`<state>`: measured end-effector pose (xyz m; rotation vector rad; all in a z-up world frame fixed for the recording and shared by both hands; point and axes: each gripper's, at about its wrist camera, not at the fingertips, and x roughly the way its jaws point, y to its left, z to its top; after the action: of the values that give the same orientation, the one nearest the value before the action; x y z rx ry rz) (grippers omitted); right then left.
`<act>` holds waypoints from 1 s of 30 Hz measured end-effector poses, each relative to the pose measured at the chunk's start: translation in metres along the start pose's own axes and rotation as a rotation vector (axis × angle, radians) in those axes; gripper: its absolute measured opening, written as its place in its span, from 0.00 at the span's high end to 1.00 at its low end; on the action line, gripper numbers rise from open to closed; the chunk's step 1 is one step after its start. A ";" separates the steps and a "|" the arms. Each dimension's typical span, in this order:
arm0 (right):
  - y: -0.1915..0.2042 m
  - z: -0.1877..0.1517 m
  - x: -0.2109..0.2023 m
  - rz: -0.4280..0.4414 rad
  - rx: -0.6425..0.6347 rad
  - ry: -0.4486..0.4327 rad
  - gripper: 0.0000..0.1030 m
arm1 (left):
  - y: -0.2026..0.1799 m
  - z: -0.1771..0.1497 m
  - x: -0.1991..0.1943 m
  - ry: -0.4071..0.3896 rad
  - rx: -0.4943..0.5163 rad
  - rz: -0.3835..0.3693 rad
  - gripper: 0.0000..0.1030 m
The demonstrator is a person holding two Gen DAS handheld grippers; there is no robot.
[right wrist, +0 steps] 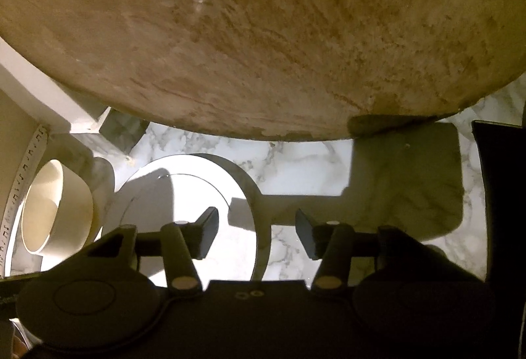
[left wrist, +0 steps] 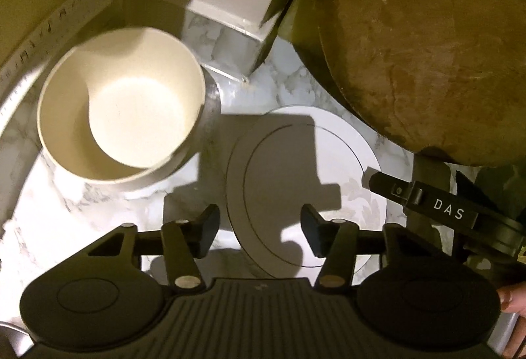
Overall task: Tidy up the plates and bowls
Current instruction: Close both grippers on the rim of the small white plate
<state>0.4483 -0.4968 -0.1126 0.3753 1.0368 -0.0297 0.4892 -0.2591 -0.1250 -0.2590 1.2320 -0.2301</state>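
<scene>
Both grippers, left (left wrist: 259, 229) and right (right wrist: 256, 232), hover with jaws wide apart and hold nothing. One white plate (left wrist: 345, 142) lies flat on the marble counter (right wrist: 328, 155), with the cream bowl (left wrist: 131, 96) just beside it. Judging by this, a pickup is about to begin, which calls for lowering onto the plate's rim.

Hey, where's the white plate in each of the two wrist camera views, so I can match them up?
Left wrist view: the white plate lies flat on the marble counter at lower centre, right of the cream bowl, partly behind the open jaws.
Right wrist view: the white plate sits at lower left of centre, again just right of the cream bowl.
Shared landmark: the big round wooden board beyond the plate.
</scene>
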 end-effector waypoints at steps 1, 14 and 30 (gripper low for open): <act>0.001 0.000 0.001 0.002 0.000 0.003 0.55 | 0.001 0.000 0.002 0.005 -0.005 -0.005 0.54; 0.004 0.004 0.011 0.061 0.013 0.015 0.71 | 0.009 0.004 0.007 0.006 -0.037 -0.020 0.67; 0.008 -0.015 -0.001 0.038 0.025 -0.020 0.88 | 0.010 -0.001 -0.001 -0.015 -0.005 0.015 0.80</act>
<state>0.4367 -0.4844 -0.1168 0.4161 1.0103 -0.0123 0.4879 -0.2497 -0.1275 -0.2558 1.2194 -0.2118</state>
